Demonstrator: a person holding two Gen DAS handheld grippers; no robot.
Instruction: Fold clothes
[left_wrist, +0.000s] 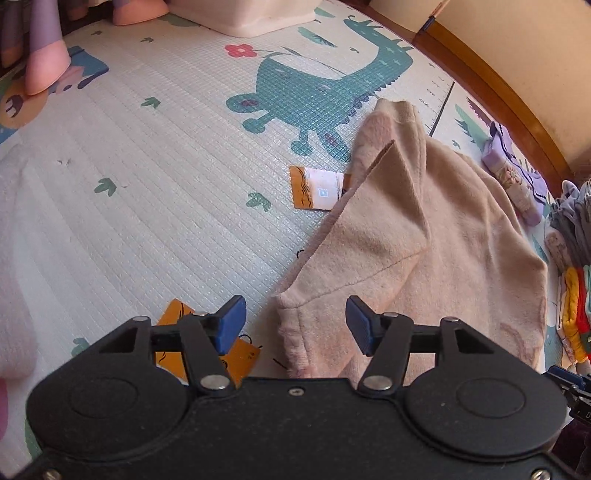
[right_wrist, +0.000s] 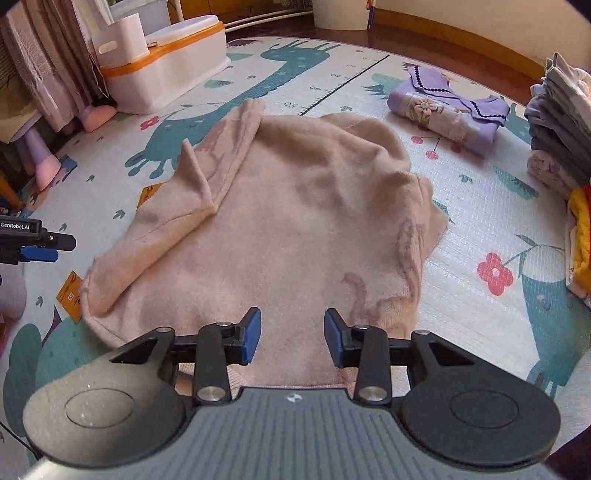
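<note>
The beige sweater (right_wrist: 295, 221) is spread flat on the play mat (right_wrist: 480, 206), left sleeve (right_wrist: 159, 236) already folded inward, while both the left gripper (left_wrist: 295, 325) and right gripper (right_wrist: 292, 336) are held spread and empty above its near hem, apparently for the next fold.

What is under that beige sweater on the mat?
An orange card pokes out from under the beige sweater at its left edge, on the play mat. Another orange card shows near the cuff. Anything beneath the sweater's middle is covered.
</note>
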